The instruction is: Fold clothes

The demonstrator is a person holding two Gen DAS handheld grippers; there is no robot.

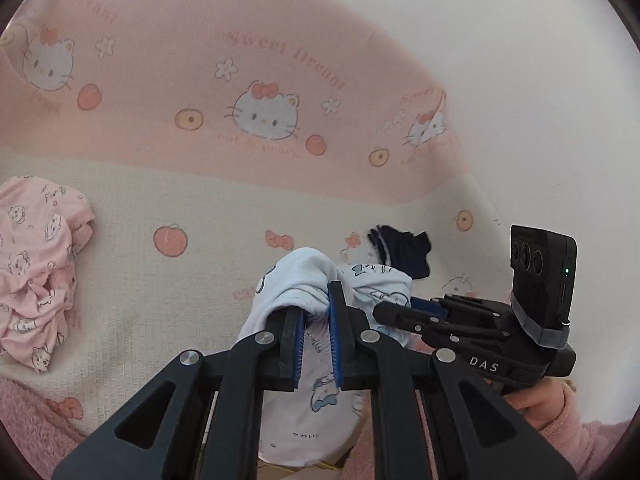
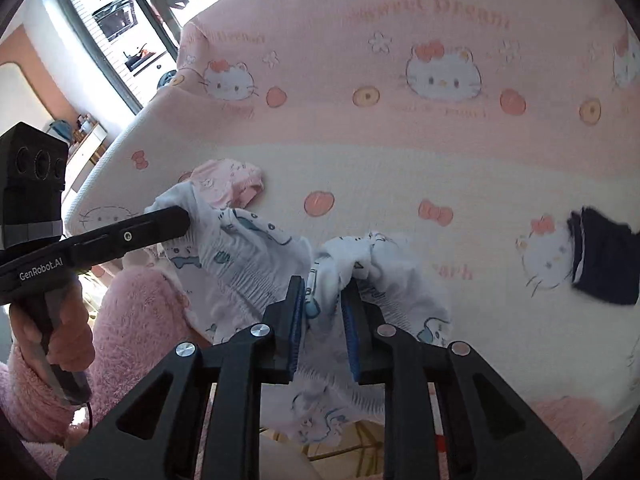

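A light blue and white printed garment (image 1: 296, 280) hangs bunched between my two grippers above the bed. My left gripper (image 1: 316, 300) is shut on one edge of it; the cloth drapes over and between its blue pads. My right gripper (image 2: 326, 292) is shut on another part of the same garment (image 2: 248, 256), near its gathered elastic band. The right gripper also shows in the left wrist view (image 1: 400, 312), and the left gripper shows in the right wrist view (image 2: 176, 216), gripping the far edge. The rest of the garment hangs below the grippers.
A pink printed garment (image 1: 36, 264) lies crumpled on the bed at left; it also shows in the right wrist view (image 2: 228, 184). A dark navy garment (image 1: 404, 252) lies at right. The pink and cream cat-print blanket (image 1: 200, 208) covers the bed. A white wall (image 1: 520, 80) stands at right.
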